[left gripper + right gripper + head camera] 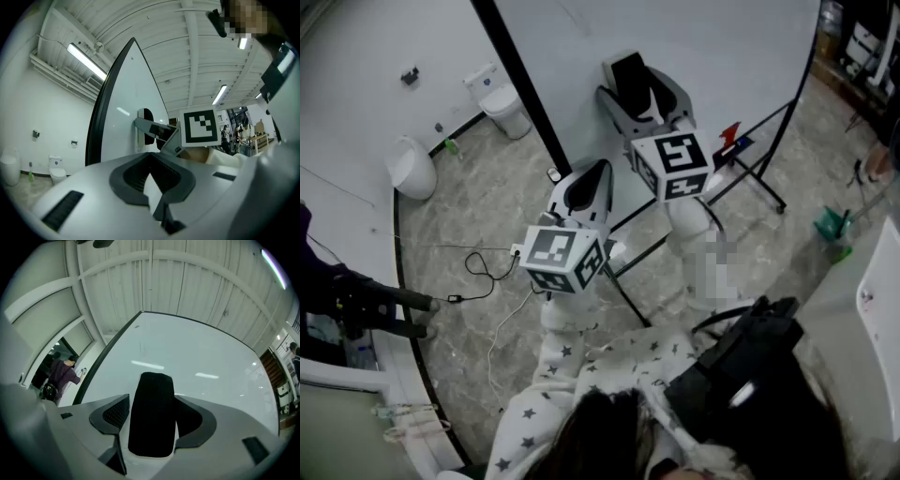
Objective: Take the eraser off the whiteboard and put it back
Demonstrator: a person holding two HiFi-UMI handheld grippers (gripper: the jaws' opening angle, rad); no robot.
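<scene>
Pinching the eraser's (151, 399) sides lets your right claw (152, 417) seat it flat on the whiteboard (206, 357) (left claw (151, 176) spread, empty).

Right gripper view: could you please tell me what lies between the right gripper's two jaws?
The eraser stands between the right gripper's jaws, pads against both its sides, the whiteboard behind it; the right gripper view shows this.

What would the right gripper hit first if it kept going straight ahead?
Likely the whiteboard: the right gripper points at its face, and the eraser between its jaws would touch first. The gap is unclear.
</scene>
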